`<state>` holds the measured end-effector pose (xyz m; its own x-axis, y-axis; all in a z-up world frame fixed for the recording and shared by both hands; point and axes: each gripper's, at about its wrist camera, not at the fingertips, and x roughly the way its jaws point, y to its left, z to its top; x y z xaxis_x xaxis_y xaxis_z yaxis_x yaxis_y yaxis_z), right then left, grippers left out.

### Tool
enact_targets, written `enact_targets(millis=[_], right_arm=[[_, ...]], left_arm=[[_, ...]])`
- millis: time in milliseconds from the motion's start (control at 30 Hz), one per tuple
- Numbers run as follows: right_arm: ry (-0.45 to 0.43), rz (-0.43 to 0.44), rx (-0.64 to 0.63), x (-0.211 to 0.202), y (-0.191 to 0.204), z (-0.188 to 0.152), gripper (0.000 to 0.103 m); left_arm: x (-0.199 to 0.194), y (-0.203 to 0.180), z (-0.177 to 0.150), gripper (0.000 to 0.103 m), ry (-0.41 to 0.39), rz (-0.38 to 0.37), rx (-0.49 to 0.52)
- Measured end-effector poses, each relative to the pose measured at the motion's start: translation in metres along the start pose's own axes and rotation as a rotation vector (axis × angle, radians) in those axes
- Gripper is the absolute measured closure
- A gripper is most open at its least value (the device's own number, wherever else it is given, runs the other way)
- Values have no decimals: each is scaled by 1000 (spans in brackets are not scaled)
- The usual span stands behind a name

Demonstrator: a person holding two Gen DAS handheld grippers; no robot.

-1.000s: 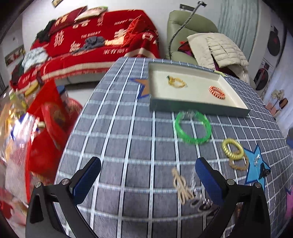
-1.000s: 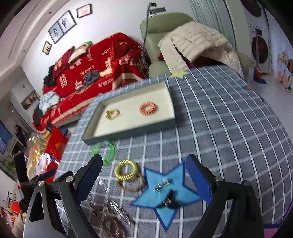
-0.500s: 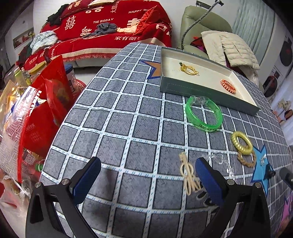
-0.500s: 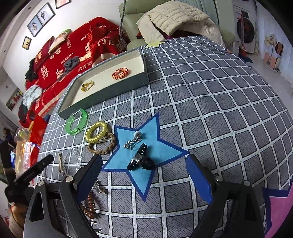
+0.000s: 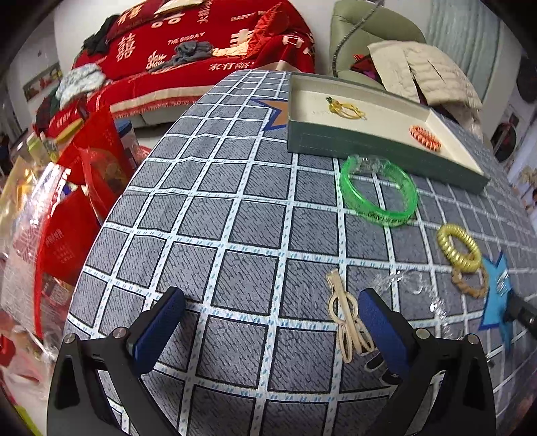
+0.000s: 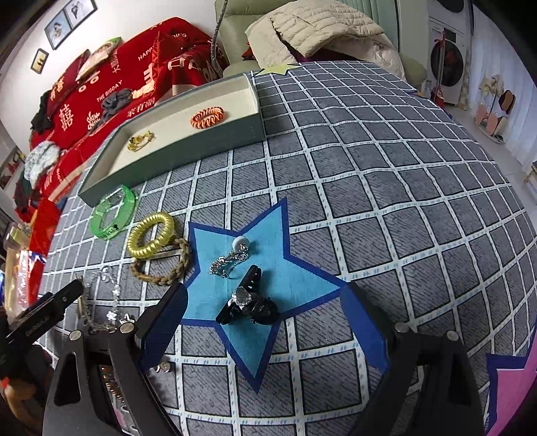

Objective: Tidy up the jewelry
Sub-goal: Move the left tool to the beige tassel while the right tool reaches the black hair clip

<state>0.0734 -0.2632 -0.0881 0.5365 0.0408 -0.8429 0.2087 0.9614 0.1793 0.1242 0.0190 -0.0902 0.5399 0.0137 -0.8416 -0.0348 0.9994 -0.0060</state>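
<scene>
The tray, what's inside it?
Inside the tray lie two things: an orange spiral hair tie and a small gold piece. Its near wall hides a strip of the floor.

Both wrist cameras look steeply down, close over the checked tablecloth (image 5: 235, 208). Both views share the tray (image 5: 369, 147) (image 6: 174, 151) at upper frame and the green bangle (image 5: 379, 191) (image 6: 114, 214) below it.

Red sofa throw (image 5: 188, 50), beige padded jacket (image 6: 322, 26), checked tablecloth (image 6: 386, 174).
</scene>
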Motion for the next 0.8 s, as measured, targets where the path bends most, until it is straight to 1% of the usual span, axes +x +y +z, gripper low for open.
enact_targets(millis=[167,267,300,333,367,400,433,467,533,567,633,800], right_arm=[[-22,-80,-80,0,11,-6,25],[-33,-104,-120,-1,14,-9,42],[-36,-108,-128,-2,15,-10,45],[-39,-112,-136,-2,16,-10,53],[-42,-107,-142,-3,16,-10,58],[-42,-100,-145,-3,17,-10,66],[-42,-95,-150,-3,17,-10,72],[-42,-93,-156,-4,18,-10,73],[-43,-88,-159,-4,18,-11,75],[-44,-84,-157,-4,19,-11,75],[-48,-71,-150,-6,16,-11,76],[-47,-30,-128,-10,12,-11,77]], left_arm=[[-2,0,-1,0,-4,-5,2],[-6,-4,-3,0,-15,-17,30],[-8,-8,-3,6,-19,-24,46],[-10,-10,-4,9,-21,-30,57],[-11,-13,-4,16,-23,-38,70],[-11,-15,-3,22,-24,-45,80],[-12,-18,-3,25,-24,-55,91],[-13,-19,-3,32,-25,-68,100],[-15,-23,-4,50,-31,-88,116],[-15,-24,-4,63,-34,-96,124],[-16,-25,-4,63,-34,-106,126],[-16,-12,-2,64,-18,-196,72]])
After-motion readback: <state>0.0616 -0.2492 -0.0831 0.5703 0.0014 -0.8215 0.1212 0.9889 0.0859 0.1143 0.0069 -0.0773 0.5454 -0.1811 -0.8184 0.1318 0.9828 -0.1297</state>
